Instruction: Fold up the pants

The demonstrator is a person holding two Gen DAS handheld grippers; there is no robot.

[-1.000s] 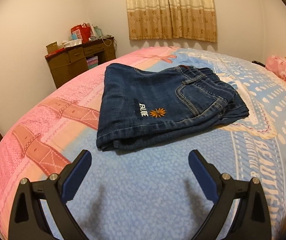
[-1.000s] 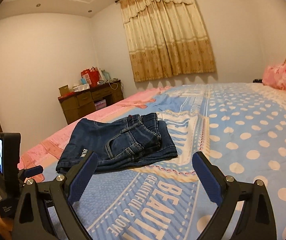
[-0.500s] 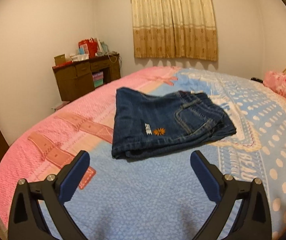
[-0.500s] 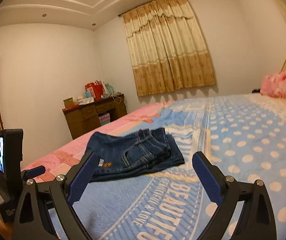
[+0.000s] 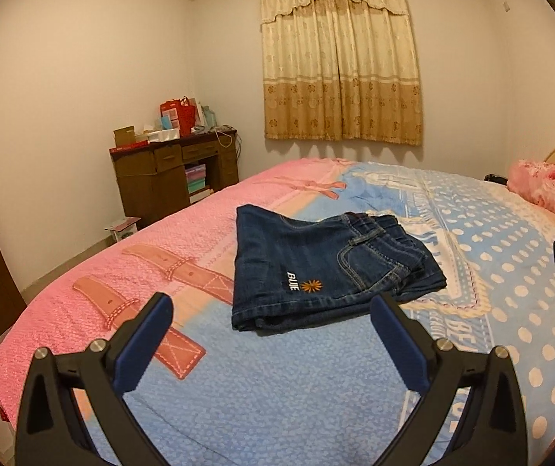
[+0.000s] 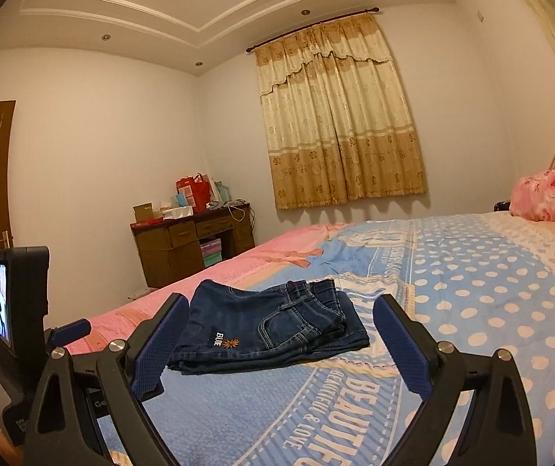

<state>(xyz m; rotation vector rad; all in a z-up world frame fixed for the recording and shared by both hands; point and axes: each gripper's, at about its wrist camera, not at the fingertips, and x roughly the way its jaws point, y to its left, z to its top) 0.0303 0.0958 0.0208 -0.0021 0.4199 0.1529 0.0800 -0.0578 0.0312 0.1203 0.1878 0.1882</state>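
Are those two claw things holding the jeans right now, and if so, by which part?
Nothing is held. The left gripper and right gripper are both open, apart from the folded jeans on the bed.

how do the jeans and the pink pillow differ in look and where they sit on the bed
The jeans are dark blue denim, folded into a flat stack with a white label and an orange flower; the pillow is pink, floral and plump. The jeans lie mid-bed near the pink and blue border; the pillow sits at the far right by the headboard. Both rest on the bedspread, untouched.

Home bedroom, bed [image 5: 491, 256], curtains [image 5: 339, 66], desk [image 5: 168, 178]
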